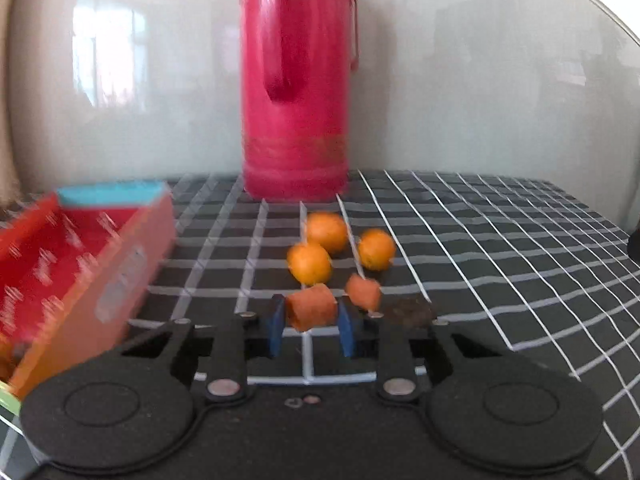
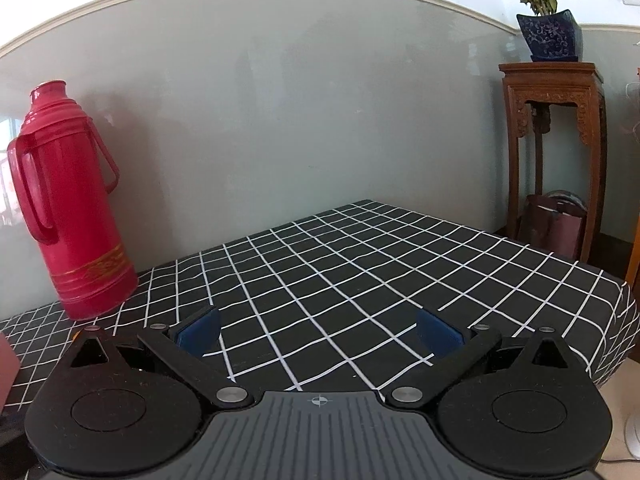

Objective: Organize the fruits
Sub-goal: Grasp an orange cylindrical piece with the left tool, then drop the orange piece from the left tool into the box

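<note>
In the left wrist view my left gripper (image 1: 311,320) is shut on an orange cylindrical fruit piece (image 1: 312,306), held between its blue pads above the checked cloth. A second similar piece (image 1: 363,290) lies just right of it, next to a dark brown chunk (image 1: 409,312). Three round oranges (image 1: 326,231) (image 1: 309,263) (image 1: 375,249) sit close together just beyond. In the right wrist view my right gripper (image 2: 319,332) is open and empty over bare cloth; no fruit shows there.
A tall red thermos (image 1: 296,80) stands at the back against the wall, also in the right wrist view (image 2: 68,208). A red-and-orange box (image 1: 76,276) with a blue end lies at the left. A wooden stand (image 2: 556,152) with a potted plant (image 2: 548,20) is beyond the table's right edge.
</note>
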`<state>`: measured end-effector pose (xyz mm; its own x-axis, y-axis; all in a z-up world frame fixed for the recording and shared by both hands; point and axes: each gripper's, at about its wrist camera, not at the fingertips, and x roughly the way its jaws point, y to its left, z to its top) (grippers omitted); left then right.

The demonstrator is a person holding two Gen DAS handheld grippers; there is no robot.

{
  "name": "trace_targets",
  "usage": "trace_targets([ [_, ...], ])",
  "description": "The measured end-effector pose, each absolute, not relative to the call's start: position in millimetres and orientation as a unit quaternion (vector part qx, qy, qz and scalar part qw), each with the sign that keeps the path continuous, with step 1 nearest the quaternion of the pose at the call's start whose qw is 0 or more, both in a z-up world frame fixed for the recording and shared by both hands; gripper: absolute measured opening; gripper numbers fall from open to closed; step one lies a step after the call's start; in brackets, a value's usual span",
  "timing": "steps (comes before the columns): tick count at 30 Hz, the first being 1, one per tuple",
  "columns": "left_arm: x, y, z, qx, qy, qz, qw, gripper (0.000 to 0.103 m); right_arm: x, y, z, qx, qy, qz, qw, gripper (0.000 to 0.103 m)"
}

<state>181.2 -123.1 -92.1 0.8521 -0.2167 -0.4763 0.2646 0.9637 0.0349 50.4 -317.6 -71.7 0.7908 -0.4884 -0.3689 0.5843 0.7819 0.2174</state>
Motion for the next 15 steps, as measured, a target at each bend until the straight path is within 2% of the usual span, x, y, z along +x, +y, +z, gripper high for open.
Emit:
trace_targets([
  [3,174.3,-113.3,-80.1,0.064,0.198,-0.097,0.973,0.019,51.9,-313.8,-71.5,0.164,0.147,-0.279,0.935,0.103],
  [9,178.3,-75.8,-65.4,0.04,0.172,-0.031,0.984,0.019,59.3,-303.3,-72.5,0.16,0.151,-0.268,0.938,0.103],
  [15,189.4,-23.1,-65.1,-0.007,0.208,0.038,0.977,0.019,69.9,-288.1,-73.8,0.156,0.161,-0.243,0.944,0.103],
])
